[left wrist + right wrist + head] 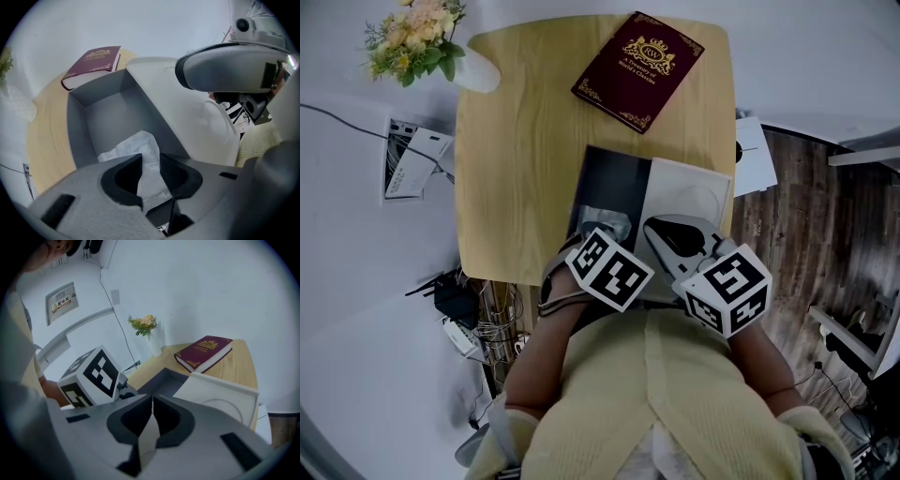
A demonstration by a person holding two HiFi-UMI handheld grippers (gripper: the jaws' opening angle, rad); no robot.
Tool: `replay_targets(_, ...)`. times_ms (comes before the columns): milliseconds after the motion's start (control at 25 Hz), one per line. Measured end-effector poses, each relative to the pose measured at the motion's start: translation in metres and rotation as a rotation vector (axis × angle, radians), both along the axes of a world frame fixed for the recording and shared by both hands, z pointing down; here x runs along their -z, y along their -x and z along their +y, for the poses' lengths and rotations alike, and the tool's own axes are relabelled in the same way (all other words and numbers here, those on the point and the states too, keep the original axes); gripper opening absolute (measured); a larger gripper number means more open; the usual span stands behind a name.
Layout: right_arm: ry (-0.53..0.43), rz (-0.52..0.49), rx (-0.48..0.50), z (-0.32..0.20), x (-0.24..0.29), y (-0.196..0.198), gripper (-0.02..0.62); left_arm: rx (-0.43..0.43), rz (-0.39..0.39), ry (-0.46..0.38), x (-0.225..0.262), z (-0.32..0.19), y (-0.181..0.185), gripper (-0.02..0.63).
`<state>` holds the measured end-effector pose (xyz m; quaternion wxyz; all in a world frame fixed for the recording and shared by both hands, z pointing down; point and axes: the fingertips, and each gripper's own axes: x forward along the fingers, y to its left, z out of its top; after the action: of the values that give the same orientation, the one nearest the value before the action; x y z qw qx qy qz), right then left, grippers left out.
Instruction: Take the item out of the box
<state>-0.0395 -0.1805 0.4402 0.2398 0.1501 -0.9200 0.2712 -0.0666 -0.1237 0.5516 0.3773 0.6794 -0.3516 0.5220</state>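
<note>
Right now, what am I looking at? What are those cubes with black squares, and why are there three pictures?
There is no robot here. A person holds a pinching tool, called a gripper, in each hand. The cubes with black squares are parts of those grippers. One picture comes from a camera on the person's head, looking down. The other two come from cameras riding on each gripper. On the wooden table are a dark red book, some flowers and an open grey box with its white lid lying open beside it. The left gripper pinches a crumpled white bundle inside the box. The right gripper has its jaws closed near the lid; I can't tell if they hold anything.
</note>
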Motion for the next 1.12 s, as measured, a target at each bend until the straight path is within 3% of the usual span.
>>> replay_targets(280, -0.005, -0.007, -0.009, -0.002, 0.002, 0.0, 0.031, 0.029, 0.003, -0.047, 0.007, -0.002, 0.004, 0.041)
replay_targets(640, -0.008, -0.002, -0.018, 0.003, 0.001, 0.0, 0.031, 0.065, 0.071, -0.131, 0.026, -0.008, 0.004, 0.027)
replay_targets(1120, -0.044, 0.007, -0.061, 0.017, 0.005, -0.005, 0.031, 0.11, 0.186, -0.347, 0.075, -0.019, -0.003, 0.026)
